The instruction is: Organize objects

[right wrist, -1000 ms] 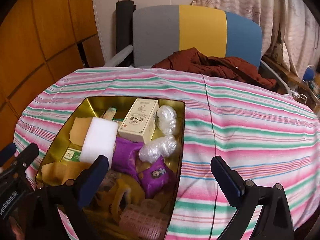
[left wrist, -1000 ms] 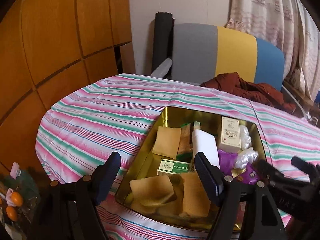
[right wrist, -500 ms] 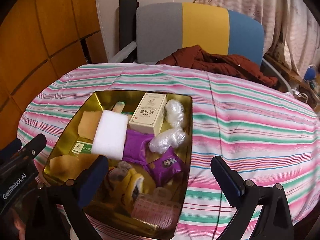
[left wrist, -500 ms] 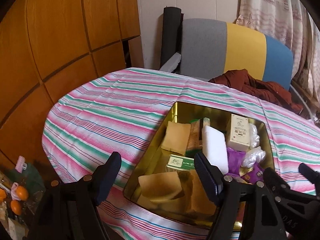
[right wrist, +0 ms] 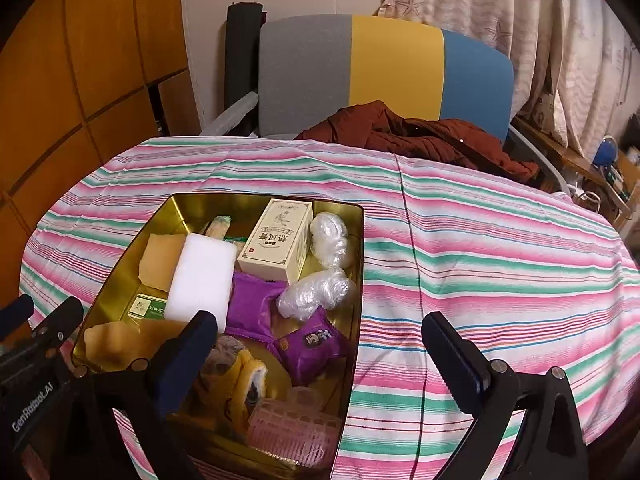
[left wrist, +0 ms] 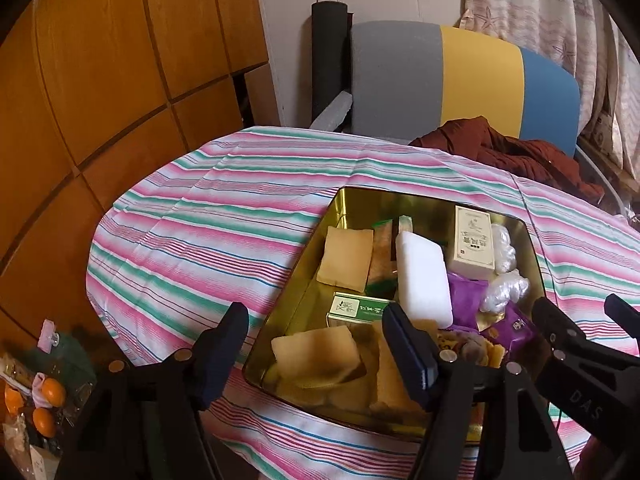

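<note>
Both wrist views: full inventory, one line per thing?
gold metal tin: 1, gold, on the cloth, open
striped tablecloth: 1, pink, green and white, over the table
white foam block: 1, white, tin middle
cream carton: 1, cream, tin far side
clear plastic wads: 2, clear, tin right edge
purple pouches: 2, purple, tin centre
tan sponge pieces: several, tan, tin left
green box: 1, green, tin left
pink ridged case: 1, pink, tin near corner
chair: 1, grey, yellow and blue, behind the table
red-brown jacket: 1, on the chair
left gripper: black, open, jaws just been closing, nothing between them
right gripper: black, open

A home room: striped tablecloth (right wrist: 480,240), tricolour chair (right wrist: 384,76), patterned curtains (right wrist: 540,20), wooden cabinets (left wrist: 100,80).
</note>
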### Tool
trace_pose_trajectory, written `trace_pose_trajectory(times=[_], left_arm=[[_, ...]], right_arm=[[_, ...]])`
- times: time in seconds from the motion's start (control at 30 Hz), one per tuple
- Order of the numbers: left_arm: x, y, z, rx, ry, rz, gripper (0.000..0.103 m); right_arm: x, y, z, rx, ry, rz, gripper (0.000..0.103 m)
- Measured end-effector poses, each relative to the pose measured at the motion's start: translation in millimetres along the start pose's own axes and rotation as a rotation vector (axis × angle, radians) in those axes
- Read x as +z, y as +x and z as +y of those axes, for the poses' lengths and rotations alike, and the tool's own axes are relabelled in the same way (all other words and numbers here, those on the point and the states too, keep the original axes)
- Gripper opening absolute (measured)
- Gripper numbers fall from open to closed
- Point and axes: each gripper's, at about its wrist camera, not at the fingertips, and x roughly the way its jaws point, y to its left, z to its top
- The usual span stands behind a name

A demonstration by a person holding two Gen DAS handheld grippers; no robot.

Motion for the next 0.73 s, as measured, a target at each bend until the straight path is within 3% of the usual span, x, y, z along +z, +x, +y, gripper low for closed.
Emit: trace_pose_trajectory(times=[0.4, 0.53, 0.73], left_arm=[[-1.1, -2.3, -5.5, -0.036, 0.014, -0.003, 0.071], [-2.2, -0.1, -7.2, -0.040, 0.014, 0.004, 0.063], [-3.8, 2.5, -7.3, -0.033, 0.013, 0.007, 0.063]], right_arm=[[-1.3, 0.7, -2.5, 0.007, 0.010, 0.002, 0.103], [-1.8, 1.7, -2.3, 0.009, 0.010, 0.003, 0.103], [-2.4, 3.7, -2.1, 0.011, 0.010, 0.010, 0.103]])
